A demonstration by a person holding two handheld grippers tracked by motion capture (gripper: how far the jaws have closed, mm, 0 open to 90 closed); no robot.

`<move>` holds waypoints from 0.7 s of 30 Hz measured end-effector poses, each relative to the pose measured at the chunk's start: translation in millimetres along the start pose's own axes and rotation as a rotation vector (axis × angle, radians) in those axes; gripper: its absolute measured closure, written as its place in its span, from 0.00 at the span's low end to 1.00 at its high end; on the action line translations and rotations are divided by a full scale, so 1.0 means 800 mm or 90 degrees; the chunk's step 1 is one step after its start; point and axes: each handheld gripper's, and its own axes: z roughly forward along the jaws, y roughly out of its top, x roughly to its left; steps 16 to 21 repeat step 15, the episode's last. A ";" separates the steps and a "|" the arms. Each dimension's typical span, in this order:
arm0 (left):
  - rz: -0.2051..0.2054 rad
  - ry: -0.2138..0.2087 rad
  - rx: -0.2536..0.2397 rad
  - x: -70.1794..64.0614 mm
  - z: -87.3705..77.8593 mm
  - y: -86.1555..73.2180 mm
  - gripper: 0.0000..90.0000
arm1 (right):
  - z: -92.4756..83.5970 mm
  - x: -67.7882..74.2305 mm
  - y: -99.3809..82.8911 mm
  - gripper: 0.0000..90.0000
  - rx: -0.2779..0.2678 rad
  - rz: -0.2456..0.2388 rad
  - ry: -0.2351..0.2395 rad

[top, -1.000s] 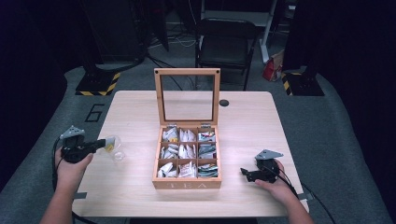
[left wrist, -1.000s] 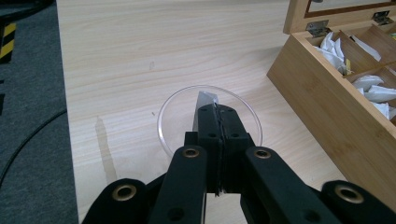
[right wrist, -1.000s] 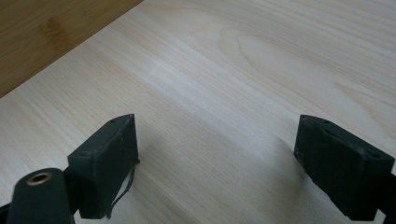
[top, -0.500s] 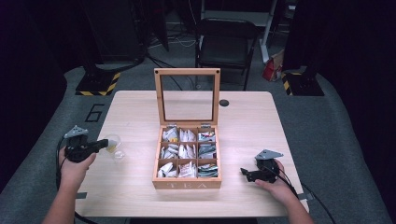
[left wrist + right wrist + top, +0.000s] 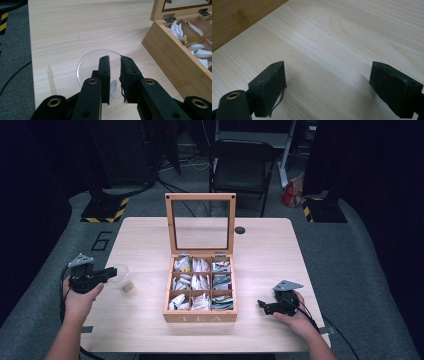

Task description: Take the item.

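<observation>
Since a second ago, we see the left hand-held gripper (image 5: 107, 274) has drawn back toward the left edge of the surface (image 5: 260, 245), and its jaws have just been opening: they now stand slightly apart over the near rim of the clear cup (image 5: 98, 65), pressing on nothing. We find the cup upright just left of the wooden tea box (image 5: 201, 316), with a tea bag (image 5: 113, 88) lying inside it. We see the box's glass lid (image 5: 201, 222) standing upright, and its nine compartments holding white and dark tea packets. We see the right hand-held gripper (image 5: 264, 306) resting near the box's right front corner, jaws wide apart over bare wood. Around the pale wooden surface we note grey floor, a black folding chair (image 5: 243, 162) and yellow-black striped stand bases.
</observation>
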 end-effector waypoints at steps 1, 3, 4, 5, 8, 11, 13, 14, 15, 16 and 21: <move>0.001 -0.002 -0.002 -0.002 -0.001 0.001 0.86 | 0.000 0.000 0.000 0.14 0.000 0.000 0.000; 0.004 -0.007 -0.003 -0.007 -0.002 0.002 0.84 | 0.000 0.000 0.000 0.14 0.000 0.000 0.000; 0.008 -0.009 -0.004 -0.008 -0.002 0.003 0.84 | 0.000 0.000 0.000 0.14 0.000 0.000 0.000; 0.009 -0.011 -0.005 -0.011 -0.001 0.004 0.83 | 0.000 0.000 0.000 0.14 0.000 0.000 0.000; 0.014 -0.012 -0.015 -0.019 0.001 0.004 0.79 | 0.000 0.000 0.000 0.14 0.000 0.000 0.000; 0.020 -0.020 -0.014 -0.024 0.000 0.003 0.76 | 0.000 0.000 0.000 0.14 0.000 0.000 0.000; 0.021 -0.019 -0.017 -0.026 0.000 0.003 0.73 | 0.000 0.000 0.000 0.14 0.000 0.000 0.000; 0.022 -0.018 -0.018 -0.026 0.000 0.003 0.71 | 0.000 0.000 0.000 0.14 0.000 0.000 0.000; 0.021 -0.013 -0.018 -0.025 -0.002 0.002 0.69 | 0.000 0.000 0.000 0.14 0.000 0.000 0.000; 0.021 -0.013 -0.018 -0.025 -0.002 0.002 0.69 | 0.000 0.000 0.000 0.14 0.000 0.000 0.000; 0.021 -0.013 -0.018 -0.025 -0.002 0.002 0.69 | 0.000 0.000 0.000 0.14 0.000 0.000 0.000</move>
